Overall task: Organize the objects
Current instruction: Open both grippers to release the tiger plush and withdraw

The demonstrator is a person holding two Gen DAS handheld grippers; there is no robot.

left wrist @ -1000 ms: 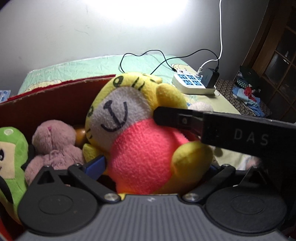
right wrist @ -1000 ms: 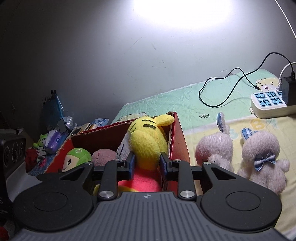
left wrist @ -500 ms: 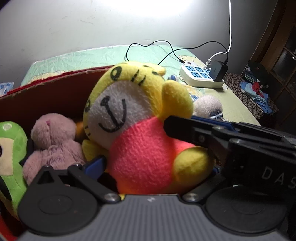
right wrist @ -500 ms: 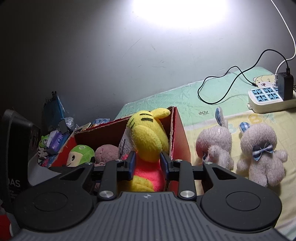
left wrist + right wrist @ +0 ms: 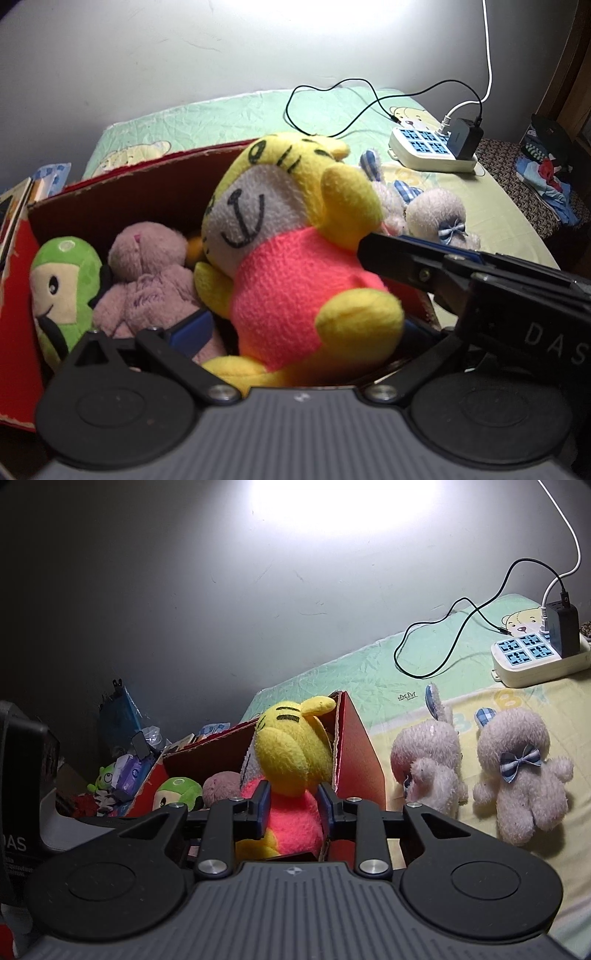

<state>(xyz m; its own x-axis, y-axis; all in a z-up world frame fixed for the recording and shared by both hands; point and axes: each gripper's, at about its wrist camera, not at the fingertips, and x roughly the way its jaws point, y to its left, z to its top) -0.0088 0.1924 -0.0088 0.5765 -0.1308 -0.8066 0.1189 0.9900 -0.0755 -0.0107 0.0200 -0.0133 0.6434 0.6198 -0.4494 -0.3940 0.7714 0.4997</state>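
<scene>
The right gripper [image 5: 293, 805] points level and forward over the near end of the red cardboard box [image 5: 356, 753], its blue-padded fingers [image 5: 263, 803] pressed into the pink belly of the yellow tiger plush [image 5: 291, 760], one on each flank, so it is clamped on the toy. From the left wrist view the same gripper reaches in from the right edge, its dark finger lying across the plush's side just under the raised yellow arm.

The left gripper [image 5: 303, 332] sits low at the box's near rim, aimed into it. Its jaws stand wide apart: one blue pad [image 5: 192, 326] shows at the left by the toy's foot, while the other is mostly hidden behind the plush, so it seems to touch nothing firmly, though that cannot be told for sure.

The tiger plush sits upright at the right end of the box, tilted slightly. Beside it, toward the middle, lies a mauve plush [image 5: 147, 269], and at the left end a green plush [image 5: 64, 280].

Beyond the box's right wall, two pale bunny plushes [image 5: 517, 771] rest on the bed sheet [image 5: 351, 672]. Near the bed's far right corner stands a white power strip [image 5: 535, 657] with a black charger plugged in.
</scene>
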